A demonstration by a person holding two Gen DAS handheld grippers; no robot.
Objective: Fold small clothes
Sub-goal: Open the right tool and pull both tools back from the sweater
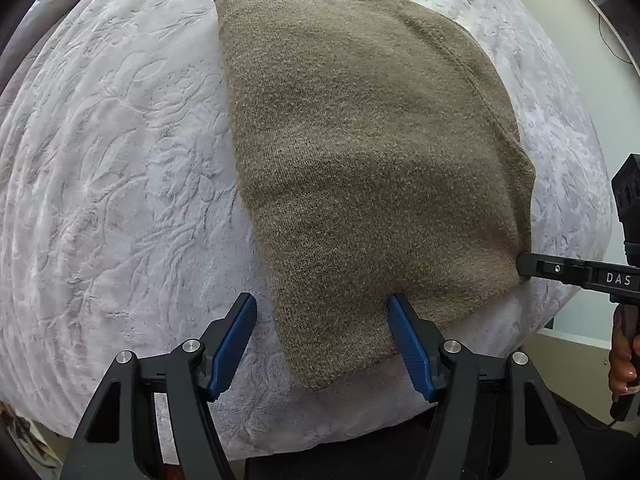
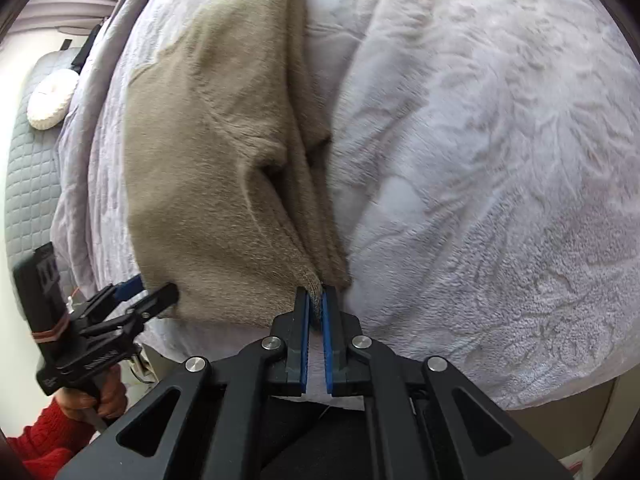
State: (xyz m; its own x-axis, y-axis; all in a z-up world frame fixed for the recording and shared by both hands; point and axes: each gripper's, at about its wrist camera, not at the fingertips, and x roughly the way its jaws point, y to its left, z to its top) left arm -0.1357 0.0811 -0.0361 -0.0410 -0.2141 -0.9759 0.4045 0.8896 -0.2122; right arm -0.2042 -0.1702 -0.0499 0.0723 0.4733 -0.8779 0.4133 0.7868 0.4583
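Observation:
A brown knit garment (image 1: 360, 160) lies folded lengthwise on a pale lilac embossed blanket (image 1: 120, 160). My left gripper (image 1: 322, 298) stands open over the garment's near left corner. Its right blue pad (image 1: 408, 344) rests over the cloth and its left pad (image 1: 236, 340) is over bare blanket; neither pad presses the cloth. In the right wrist view, my right gripper (image 2: 316, 292) is shut on the garment's (image 2: 208, 160) near right corner, a tuft of knit pinched between the blue pads. The left gripper (image 2: 148, 292) shows there at the garment's other near corner. The right gripper's tip (image 1: 524, 266) touches the cloth's right edge.
The blanket's (image 2: 480, 160) near edge drops off just behind both grippers. A grey quilted surface (image 2: 32, 168) with a white round cushion (image 2: 52, 100) lies beyond the far side. A hand with a red sleeve (image 2: 44, 440) holds the left gripper's handle.

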